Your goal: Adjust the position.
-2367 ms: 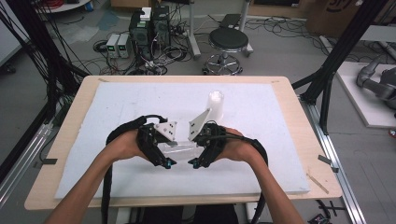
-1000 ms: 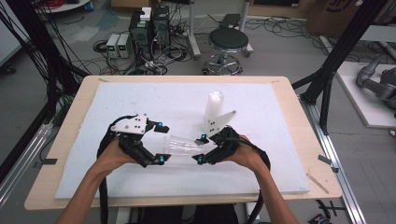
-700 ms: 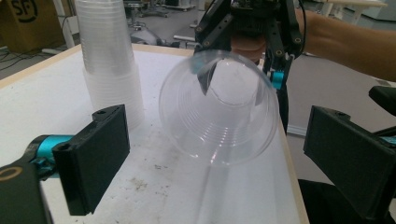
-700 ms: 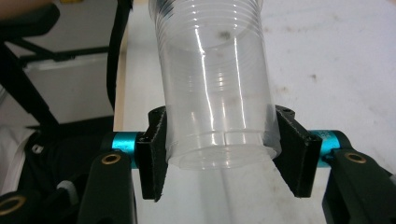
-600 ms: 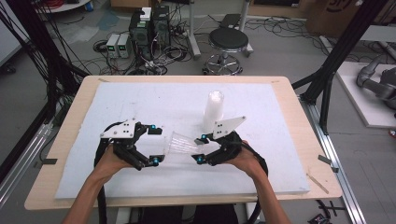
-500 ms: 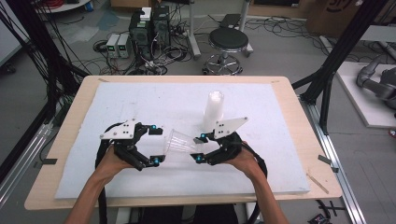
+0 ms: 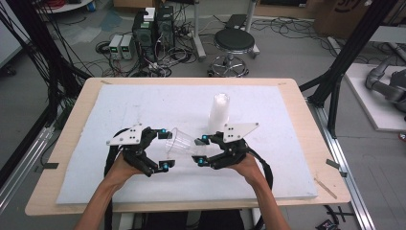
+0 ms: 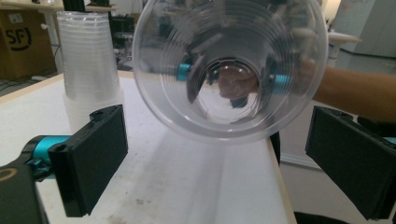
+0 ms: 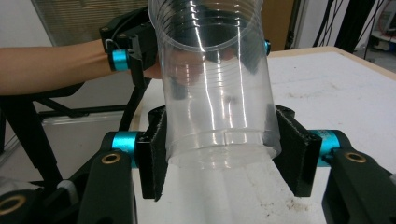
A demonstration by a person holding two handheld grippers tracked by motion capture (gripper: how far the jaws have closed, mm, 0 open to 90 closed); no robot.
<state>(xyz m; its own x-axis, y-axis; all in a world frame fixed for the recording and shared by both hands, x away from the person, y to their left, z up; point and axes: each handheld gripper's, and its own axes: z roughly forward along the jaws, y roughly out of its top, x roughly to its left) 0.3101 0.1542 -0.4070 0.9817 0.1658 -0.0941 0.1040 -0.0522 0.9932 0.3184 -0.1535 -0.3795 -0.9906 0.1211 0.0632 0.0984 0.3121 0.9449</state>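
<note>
A clear plastic cup (image 7: 181,142) lies sideways above the white board, its base clamped between the pads of my right gripper (image 7: 202,150), which is shut on it. In the right gripper view the cup (image 9: 215,84) rises from the jaws of that gripper (image 9: 222,149). The cup's open mouth (image 8: 229,70) faces my left gripper (image 7: 164,149). The left jaws have just been opening and now stand wide. The cup's rim sits at their tips, and neither pad (image 8: 93,158) touches it. A tall stack of clear cups (image 7: 219,112) stands upright behind the right gripper.
The white foam board (image 7: 143,100) covers most of the wooden table. The cup stack (image 8: 88,70) is the one other thing on it. Beyond the far edge are a stool (image 7: 233,40), computer boxes and cables on the floor. Black frame posts flank the table.
The two grippers, close together earlier, have drawn apart. The left gripper moved left, sank a little and spread its jaws off the cup. The right gripper kept the cup.
</note>
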